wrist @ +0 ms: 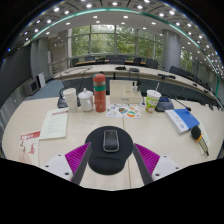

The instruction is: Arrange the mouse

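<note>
Item: computer mouse (111, 140), dark grey, lying flat on a round black mouse pad (108, 150). Location: on the pale desk (150, 125), between your gripper's (111, 158) two fingers and slightly ahead of their tips.

Gripper: your fingers stand apart, the magenta pads (75, 157) flanking the mouse pad left and right. Neither pad touches the mouse; a gap shows at both sides.

Progress, as judged: the mouse sits roughly central on its pad, lengthwise along your line of sight. Whether that counts as arranged, the view does not settle. If it needs straightening or moving, you have not yet gripped it; closing on its flanks would be the step left.

Other stock on the desk, well beyond the mouse: a red-and-green bottle (99, 92), a white mug (86, 101), a paper cup (152, 100), an open book (54, 124), a blue-edged booklet (182, 120), a red-printed leaflet (29, 146), and a dark handheld object (199, 137) at your right.

Setting: open office, rows of desks, windows behind.
</note>
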`<action>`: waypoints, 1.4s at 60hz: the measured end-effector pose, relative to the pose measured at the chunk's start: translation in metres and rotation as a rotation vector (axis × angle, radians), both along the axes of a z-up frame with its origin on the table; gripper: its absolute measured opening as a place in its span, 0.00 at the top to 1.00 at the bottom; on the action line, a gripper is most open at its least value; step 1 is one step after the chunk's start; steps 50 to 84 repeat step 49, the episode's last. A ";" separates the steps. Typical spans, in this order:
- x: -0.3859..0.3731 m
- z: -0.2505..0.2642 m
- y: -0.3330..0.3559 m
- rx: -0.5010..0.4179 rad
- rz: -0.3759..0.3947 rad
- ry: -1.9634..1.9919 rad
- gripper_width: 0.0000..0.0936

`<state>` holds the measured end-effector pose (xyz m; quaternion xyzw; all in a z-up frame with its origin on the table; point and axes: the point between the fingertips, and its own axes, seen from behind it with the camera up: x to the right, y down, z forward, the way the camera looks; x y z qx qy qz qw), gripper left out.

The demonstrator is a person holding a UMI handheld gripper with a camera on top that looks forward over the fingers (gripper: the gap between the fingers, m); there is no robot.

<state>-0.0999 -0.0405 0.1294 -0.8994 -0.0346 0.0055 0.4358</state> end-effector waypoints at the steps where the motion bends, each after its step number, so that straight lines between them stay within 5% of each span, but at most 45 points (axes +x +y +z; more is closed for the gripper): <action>1: 0.000 0.005 -0.008 0.004 -0.001 0.000 0.09; 34: 0.018 0.095 -0.237 0.096 -0.059 -0.041 0.09; 84: 0.023 0.110 -0.260 0.132 -0.062 -0.037 0.09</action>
